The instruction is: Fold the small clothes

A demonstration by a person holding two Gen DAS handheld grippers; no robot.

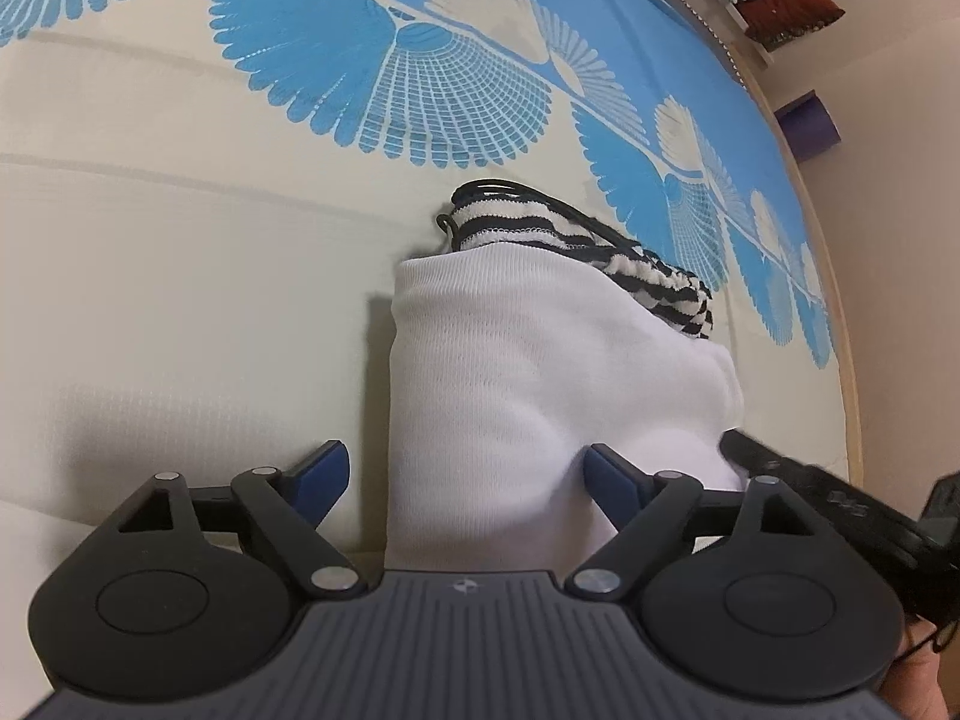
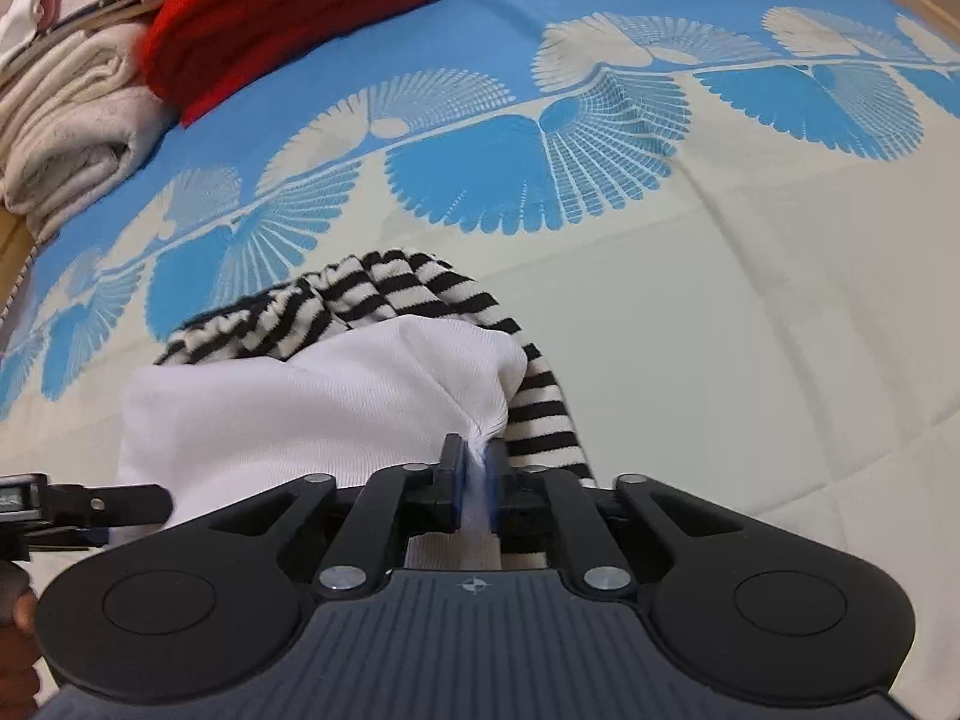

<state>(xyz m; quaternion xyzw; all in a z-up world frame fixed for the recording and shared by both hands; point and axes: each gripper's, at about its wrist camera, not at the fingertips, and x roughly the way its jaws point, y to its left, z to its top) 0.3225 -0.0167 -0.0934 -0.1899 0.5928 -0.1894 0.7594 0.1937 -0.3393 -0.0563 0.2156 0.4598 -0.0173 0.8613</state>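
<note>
A small white knit garment [image 1: 540, 372] lies on the bed over a black-and-white striped garment [image 1: 648, 276]. My left gripper [image 1: 465, 483] is open, its blue pads on either side of the white cloth's near edge. My right gripper [image 2: 474, 474] is shut on a pinched corner of the white garment [image 2: 336, 402], with the striped garment [image 2: 372, 300] lying beyond and beside it. The right gripper's finger shows at the right edge of the left wrist view [image 1: 774, 462]; the left gripper shows at the left edge of the right wrist view [image 2: 90, 504].
The bed cover [image 2: 720, 312] is cream with blue fan patterns. A red knit item [image 2: 288, 12] and folded cream cloths [image 2: 72, 132] are stacked at the far left. A wooden bed edge [image 1: 846, 324] and a purple object [image 1: 807, 126] lie to the right.
</note>
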